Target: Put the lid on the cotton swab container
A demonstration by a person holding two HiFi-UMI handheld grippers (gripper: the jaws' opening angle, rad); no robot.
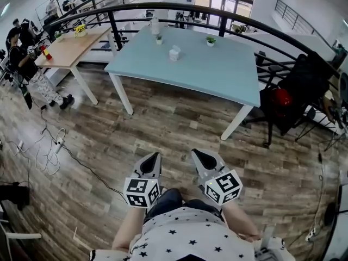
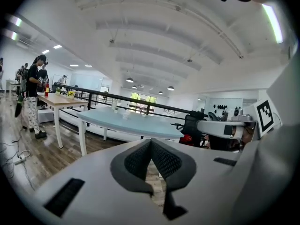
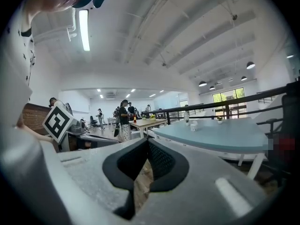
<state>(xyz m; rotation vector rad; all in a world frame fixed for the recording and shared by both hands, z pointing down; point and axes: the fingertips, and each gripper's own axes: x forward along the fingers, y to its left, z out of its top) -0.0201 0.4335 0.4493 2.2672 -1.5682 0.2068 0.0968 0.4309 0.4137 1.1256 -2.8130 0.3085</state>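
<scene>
A person stands on a wooden floor [image 1: 163, 125], well apart from a pale blue worktop [image 1: 217, 76]. The left tongs [image 1: 154, 159] and right tongs [image 1: 199, 155] are both closed on nothing, side by side near the body. The cotton swab container [image 1: 174, 53] is probably the small white thing on the worktop; its lid cannot be made out. The task looks unstarted, so walking over comes next. No readable writing shows.
</scene>
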